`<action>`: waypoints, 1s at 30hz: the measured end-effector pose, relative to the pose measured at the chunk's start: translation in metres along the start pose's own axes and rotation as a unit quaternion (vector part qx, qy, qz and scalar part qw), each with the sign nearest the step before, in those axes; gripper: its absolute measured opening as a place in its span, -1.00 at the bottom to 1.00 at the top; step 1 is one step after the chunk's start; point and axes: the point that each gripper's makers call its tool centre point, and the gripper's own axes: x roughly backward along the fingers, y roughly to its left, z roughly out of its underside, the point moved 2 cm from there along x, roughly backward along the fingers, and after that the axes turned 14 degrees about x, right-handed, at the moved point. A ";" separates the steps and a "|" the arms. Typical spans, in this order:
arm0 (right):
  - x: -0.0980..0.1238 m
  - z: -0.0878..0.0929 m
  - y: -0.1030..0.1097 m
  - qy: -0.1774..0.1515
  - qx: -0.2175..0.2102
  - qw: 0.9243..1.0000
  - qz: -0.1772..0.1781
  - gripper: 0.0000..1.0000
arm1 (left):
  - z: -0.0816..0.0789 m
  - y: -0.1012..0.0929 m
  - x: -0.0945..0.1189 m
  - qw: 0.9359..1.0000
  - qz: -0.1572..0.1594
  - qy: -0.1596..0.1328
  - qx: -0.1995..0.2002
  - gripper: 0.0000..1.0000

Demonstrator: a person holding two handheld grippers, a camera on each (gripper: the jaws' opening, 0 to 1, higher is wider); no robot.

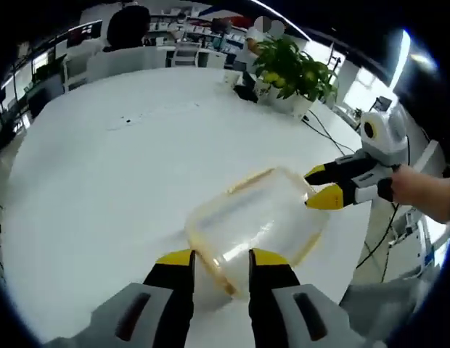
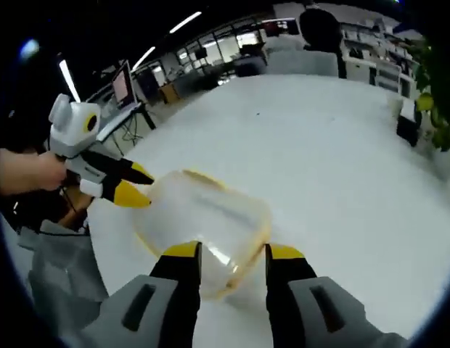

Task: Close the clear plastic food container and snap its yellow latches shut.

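The clear container (image 1: 258, 221) with yellow trim rests on the white surface (image 1: 116, 181), its lid down over the base. My left gripper (image 1: 221, 262) stands with jaws parted astride the container's near edge. My right gripper (image 2: 232, 254) is likewise spread at the opposite edge. Whether the yellow latches are snapped, I cannot tell. A potted plant (image 1: 294, 72) stands at the surface's far side.

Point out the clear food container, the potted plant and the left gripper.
clear food container (image 1: 258, 217): left gripper view, on the middle of its clear lid.
potted plant (image 1: 292, 69): left gripper view, on its green leaves.
left gripper (image 2: 136, 185): right gripper view, between its yellow fingertips at the container's edge.
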 end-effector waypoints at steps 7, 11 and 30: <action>0.000 -0.008 0.003 -0.003 0.126 0.992 0.032 -0.33 | -0.009 -0.008 -0.002 0.988 -0.015 -0.008 -0.155 -0.58; -0.002 -0.013 0.013 -0.010 0.202 0.979 0.027 -0.45 | -0.011 -0.019 -0.005 0.971 -0.008 -0.005 -0.238 -0.69; -0.012 -0.019 0.040 -0.025 0.201 0.979 -0.034 -0.52 | -0.027 -0.045 -0.037 0.967 0.074 0.023 -0.242 -0.57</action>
